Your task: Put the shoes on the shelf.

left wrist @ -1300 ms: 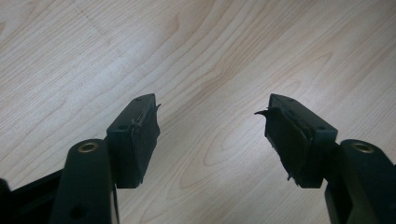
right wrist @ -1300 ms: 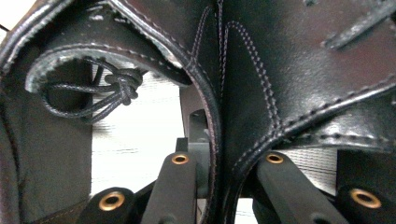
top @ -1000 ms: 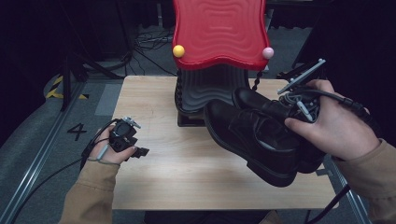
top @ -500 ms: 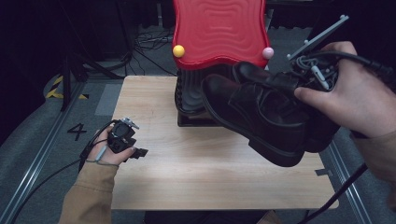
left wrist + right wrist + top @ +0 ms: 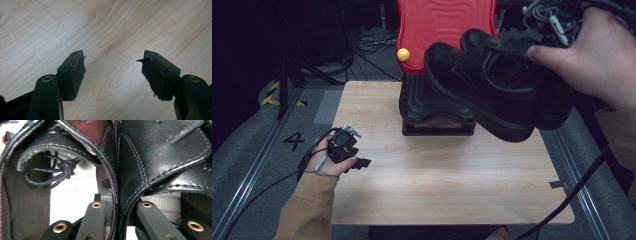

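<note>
Carry step: right gripper [image 5: 117, 217] fingers pinch both black shoes [image 5: 492, 85] by their collars, aloft at 1 o'clock above worktop [image 5: 452, 185]. Left gripper [image 5: 113, 72] open, empty. Next: a steady set-down.

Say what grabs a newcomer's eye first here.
The pair of black leather shoes held in the air at upper right, their adjoining walls pinched together by the right gripper. Behind them the bright red wavy board with a yellow ball, standing on a black base at the table's far edge. The left gripper rests open over bare wood at left.
</note>
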`<state>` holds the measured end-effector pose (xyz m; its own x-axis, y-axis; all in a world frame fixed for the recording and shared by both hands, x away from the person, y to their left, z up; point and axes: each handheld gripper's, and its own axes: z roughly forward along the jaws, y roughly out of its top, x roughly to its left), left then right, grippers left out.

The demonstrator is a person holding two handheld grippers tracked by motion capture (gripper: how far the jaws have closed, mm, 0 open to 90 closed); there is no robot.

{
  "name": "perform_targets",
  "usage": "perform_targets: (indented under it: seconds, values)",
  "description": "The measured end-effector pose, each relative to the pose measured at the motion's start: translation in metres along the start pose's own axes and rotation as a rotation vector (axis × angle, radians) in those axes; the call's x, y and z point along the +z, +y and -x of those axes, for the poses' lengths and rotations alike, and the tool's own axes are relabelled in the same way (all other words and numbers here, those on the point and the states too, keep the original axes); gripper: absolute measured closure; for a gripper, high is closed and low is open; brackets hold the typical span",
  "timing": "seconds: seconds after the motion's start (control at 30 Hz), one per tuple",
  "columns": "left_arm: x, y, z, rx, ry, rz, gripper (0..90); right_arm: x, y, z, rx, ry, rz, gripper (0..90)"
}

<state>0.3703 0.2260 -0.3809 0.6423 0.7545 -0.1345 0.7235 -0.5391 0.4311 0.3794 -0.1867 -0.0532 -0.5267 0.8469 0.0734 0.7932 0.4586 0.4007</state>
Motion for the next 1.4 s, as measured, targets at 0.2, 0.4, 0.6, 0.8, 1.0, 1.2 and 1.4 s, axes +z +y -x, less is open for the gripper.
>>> perform_targets:
  seconds: [0.2,0.4,0.6,0.8,1.0,1.2,1.4]
  values:
    - [0.000,0.002,-0.001,0.001,-0.010,0.009,35.5,-0.004,0.036,0.003,0.037,-0.037,0.035,83.0]
    - [0.000,0.000,-0.003,-0.002,-0.013,0.011,35.5,-0.001,0.062,0.007,0.059,-0.056,0.060,82.9]
    - [-0.001,-0.004,-0.005,-0.011,-0.010,0.015,35.5,-0.001,0.092,0.008,0.087,-0.091,0.101,82.9]
    - [-0.004,-0.007,-0.001,-0.002,-0.016,0.027,35.5,0.001,0.114,0.009,0.100,-0.091,0.138,82.9]
    - [-0.007,-0.009,-0.002,-0.003,-0.020,0.036,35.5,0.009,0.137,0.012,0.139,-0.091,0.184,83.0]
    - [-0.008,-0.012,-0.007,-0.010,-0.025,0.045,35.5,0.020,0.160,0.012,0.162,-0.155,0.203,82.9]
    - [-0.010,-0.018,-0.013,-0.028,-0.021,0.055,35.5,0.028,0.182,0.016,0.201,-0.170,0.224,82.9]
